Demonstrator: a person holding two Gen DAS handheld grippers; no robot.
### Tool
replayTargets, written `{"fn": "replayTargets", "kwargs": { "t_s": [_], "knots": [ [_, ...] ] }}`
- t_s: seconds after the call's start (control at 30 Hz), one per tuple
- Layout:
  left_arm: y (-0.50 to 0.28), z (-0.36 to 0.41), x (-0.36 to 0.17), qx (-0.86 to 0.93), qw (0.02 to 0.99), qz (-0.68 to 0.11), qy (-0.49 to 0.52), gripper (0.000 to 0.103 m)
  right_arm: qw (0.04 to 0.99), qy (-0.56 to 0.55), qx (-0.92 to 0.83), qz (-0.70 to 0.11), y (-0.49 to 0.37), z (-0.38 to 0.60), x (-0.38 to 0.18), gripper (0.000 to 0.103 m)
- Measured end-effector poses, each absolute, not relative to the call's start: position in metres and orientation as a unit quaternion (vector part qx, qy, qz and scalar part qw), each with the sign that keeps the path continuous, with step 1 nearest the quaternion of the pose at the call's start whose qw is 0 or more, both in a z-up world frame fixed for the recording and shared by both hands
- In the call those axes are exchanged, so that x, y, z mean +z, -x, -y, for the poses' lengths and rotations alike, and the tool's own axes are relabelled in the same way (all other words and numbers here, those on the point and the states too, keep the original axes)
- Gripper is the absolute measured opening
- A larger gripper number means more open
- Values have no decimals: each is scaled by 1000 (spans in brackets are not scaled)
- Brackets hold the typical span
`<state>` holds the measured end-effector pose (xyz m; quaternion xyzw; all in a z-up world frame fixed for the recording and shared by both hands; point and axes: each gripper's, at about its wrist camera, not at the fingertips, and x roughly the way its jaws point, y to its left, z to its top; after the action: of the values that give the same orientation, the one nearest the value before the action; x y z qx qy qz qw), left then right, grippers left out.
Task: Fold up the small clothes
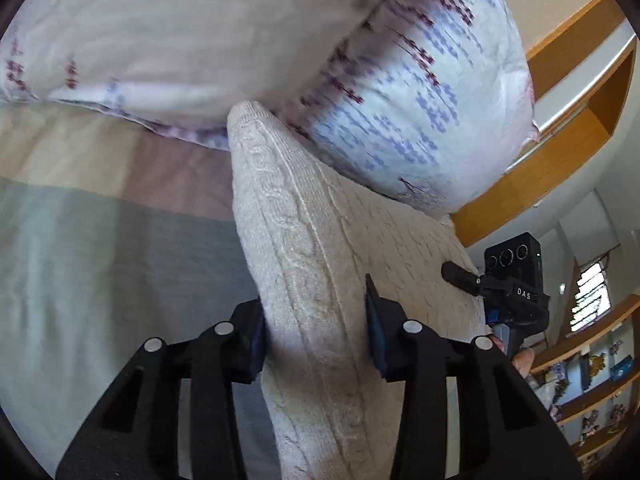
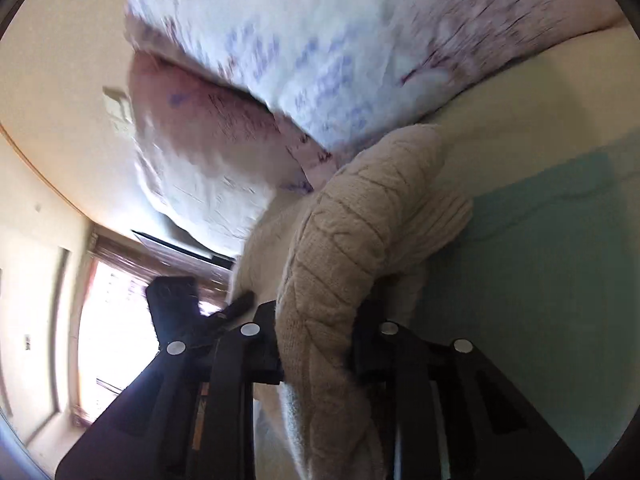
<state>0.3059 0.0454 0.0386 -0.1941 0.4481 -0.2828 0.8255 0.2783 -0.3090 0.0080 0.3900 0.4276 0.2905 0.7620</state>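
A cream cable-knit sweater is lifted above the bed and stretched between both grippers. My left gripper is shut on one edge of it, the knit bunched between the two blue-padded fingers. The right gripper's camera body shows at the sweater's far side in the left wrist view. My right gripper is shut on another thick fold of the same sweater. The left gripper's dark body shows to its left. The sweater's lower part is hidden behind the grippers.
Two white pillows with blue and purple print lie close behind the sweater. The bedsheet has grey, mauve and beige bands and a teal area. A wooden headboard shelf, wall shelves and a bright window stand beyond.
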Motion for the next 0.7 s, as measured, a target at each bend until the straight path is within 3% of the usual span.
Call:
{"fn": "replayTargets", "kwargs": {
  "t_s": [0.03,0.1,0.17,0.23,0.3,0.4,0.47,0.5,0.57,0.63,0.7],
  "knots": [
    [-308,-53,39,-258,838,-445,182,51,772,-367,266,-446,-283,297,4,27],
    [-305,-65,46,-217,861,-431,161,54,795,-350,220,-444,-279,296,8,35],
    [-293,-76,58,-218,869,-411,166,74,842,-323,166,-400,-256,312,33,38],
    [-273,-80,70,-214,880,-396,152,81,868,-325,163,-337,-222,327,64,51],
    [-248,-80,76,-204,889,-391,120,85,851,-344,239,-316,-198,322,73,75],
    [-215,-71,72,-197,895,-389,94,92,831,-309,282,-366,-181,280,58,75],
    [-197,-66,65,-197,893,-395,85,94,832,-279,222,-425,-186,260,29,75],
    [-189,-59,61,-195,893,-399,75,94,830,-270,183,-452,-196,255,12,66],
    [-176,-46,56,-164,899,-404,40,101,833,-291,174,-437,-195,256,8,66],
    [-160,-38,50,-141,907,-396,11,101,845,-295,158,-417,-175,260,19,72],
    [-151,-30,44,-133,912,-389,-9,101,865,-283,137,-391,-156,262,29,89]
  ]
}}
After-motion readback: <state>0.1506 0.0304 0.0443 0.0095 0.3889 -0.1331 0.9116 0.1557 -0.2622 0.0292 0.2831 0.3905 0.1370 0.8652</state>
